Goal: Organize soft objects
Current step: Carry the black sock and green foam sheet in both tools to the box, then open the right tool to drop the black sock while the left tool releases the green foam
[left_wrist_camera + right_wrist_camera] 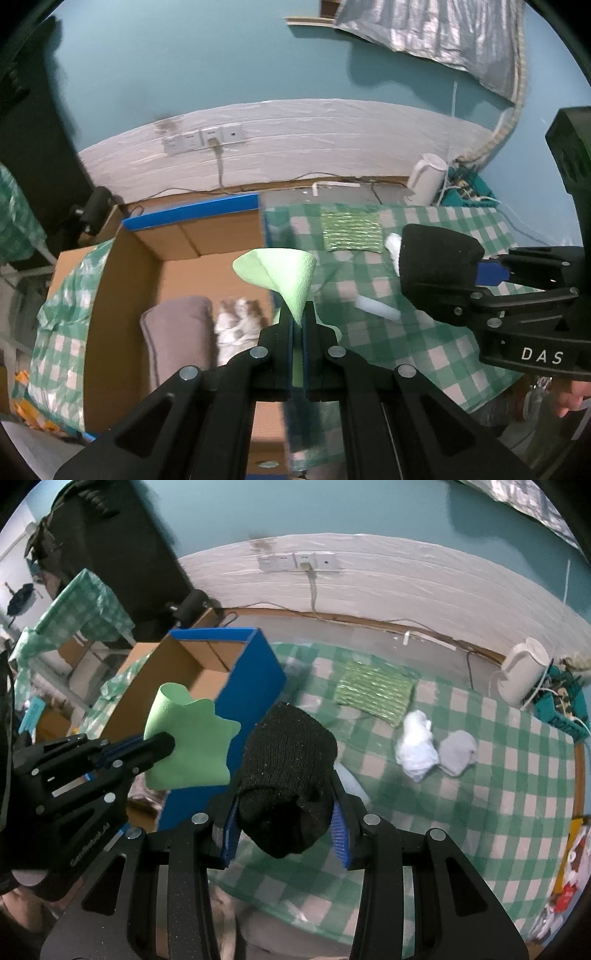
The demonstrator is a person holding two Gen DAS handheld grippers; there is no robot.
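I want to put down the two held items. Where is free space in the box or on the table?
In the box, the far floor beyond the grey cushion and plush toy is bare. On the table, the near checked cloth below the white bundle and grey sock is free. Around those and the green mat it is crowded.

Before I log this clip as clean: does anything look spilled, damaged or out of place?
Nothing spilled or broken. The left gripper pinches a light green cloth, the right gripper a black knit roll. A white bundle, grey sock and green pad lie loose on the checked tablecloth.
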